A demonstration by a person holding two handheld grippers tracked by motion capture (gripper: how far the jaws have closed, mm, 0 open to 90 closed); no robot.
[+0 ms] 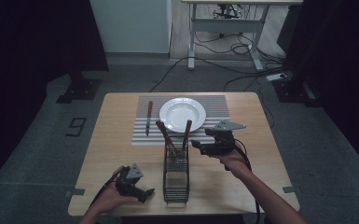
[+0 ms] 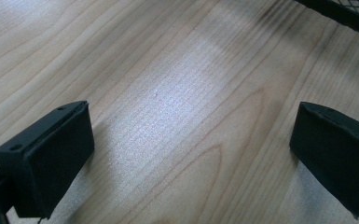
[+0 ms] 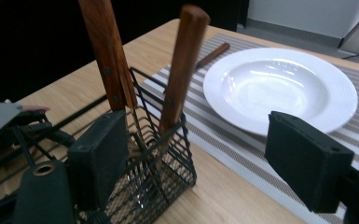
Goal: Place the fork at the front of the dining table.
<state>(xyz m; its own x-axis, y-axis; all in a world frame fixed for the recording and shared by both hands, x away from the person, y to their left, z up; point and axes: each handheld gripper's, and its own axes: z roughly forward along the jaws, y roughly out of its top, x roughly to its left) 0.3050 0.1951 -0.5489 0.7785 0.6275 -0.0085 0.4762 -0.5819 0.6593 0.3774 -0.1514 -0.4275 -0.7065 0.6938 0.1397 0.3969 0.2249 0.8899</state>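
Note:
A black wire caddy (image 1: 176, 175) stands at the table's front centre, with two wooden-handled utensils (image 1: 165, 135) (image 1: 186, 130) upright in it. Behind it a white plate (image 1: 182, 114) rests on a striped placemat (image 1: 214, 100), and a wooden-handled knife (image 1: 148, 116) lies left of the plate. My right gripper (image 1: 196, 143) hovers just right of the caddy, open and pointing left. In the right gripper view its jaws (image 3: 200, 158) frame the caddy (image 3: 163, 163) and the handles (image 3: 184, 70), gripping nothing. My left gripper (image 1: 148, 193) sits low at the front left, open over bare wood (image 2: 191, 154).
The wooden table (image 1: 116, 140) stands on a grey floor with dark curtains on both sides. A desk frame (image 1: 224, 28) and loose cables (image 1: 242, 70) lie beyond the far edge. Bare wood shows left of the caddy and right of the placemat.

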